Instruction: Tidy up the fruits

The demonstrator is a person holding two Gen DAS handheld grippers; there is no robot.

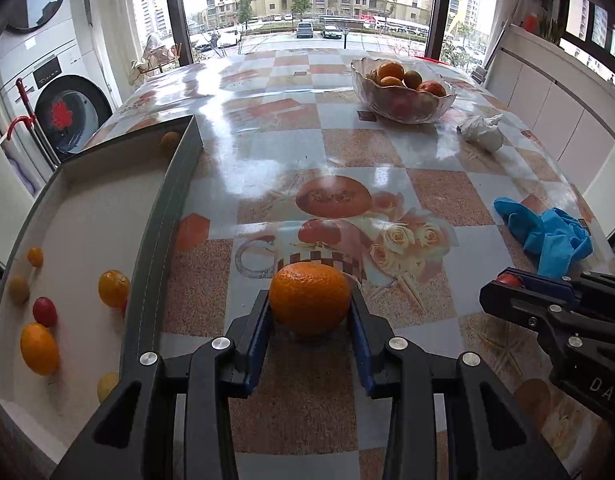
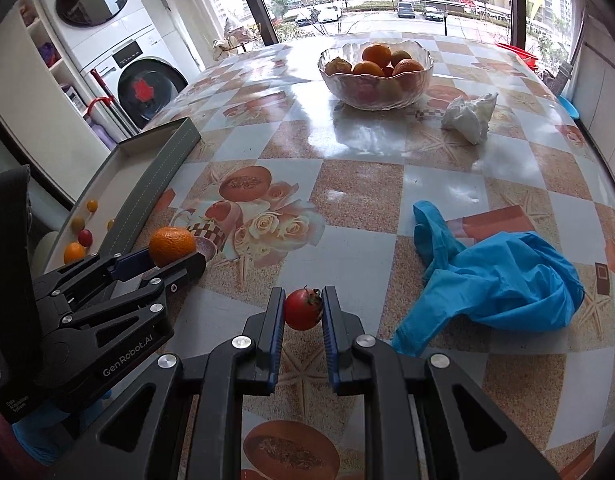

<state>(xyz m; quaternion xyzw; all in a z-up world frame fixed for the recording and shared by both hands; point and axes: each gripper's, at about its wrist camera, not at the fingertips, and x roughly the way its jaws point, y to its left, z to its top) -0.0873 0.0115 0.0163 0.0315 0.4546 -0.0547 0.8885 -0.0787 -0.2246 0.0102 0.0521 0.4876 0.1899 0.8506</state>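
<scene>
My left gripper (image 1: 310, 300) is shut on a large orange (image 1: 310, 297), held above the patterned table just right of the grey tray's wall (image 1: 163, 224). The right wrist view shows the same orange (image 2: 172, 245) in the left gripper (image 2: 175, 258) beside the tray (image 2: 155, 176). My right gripper (image 2: 303, 308) is shut on a small red tomato (image 2: 302, 309) with a dark stem. That tomato (image 1: 508, 279) also peeks out of the right gripper (image 1: 507, 286) at the right of the left wrist view. Several small fruits (image 1: 39, 347) lie in the tray.
A glass bowl (image 1: 403, 110) of oranges and other fruit stands at the table's far side, also seen as the bowl (image 2: 375, 96). A crumpled white tissue (image 2: 469, 114) lies right of it. A blue glove (image 2: 495, 276) lies near right. A washing machine (image 1: 67, 112) stands beyond the tray.
</scene>
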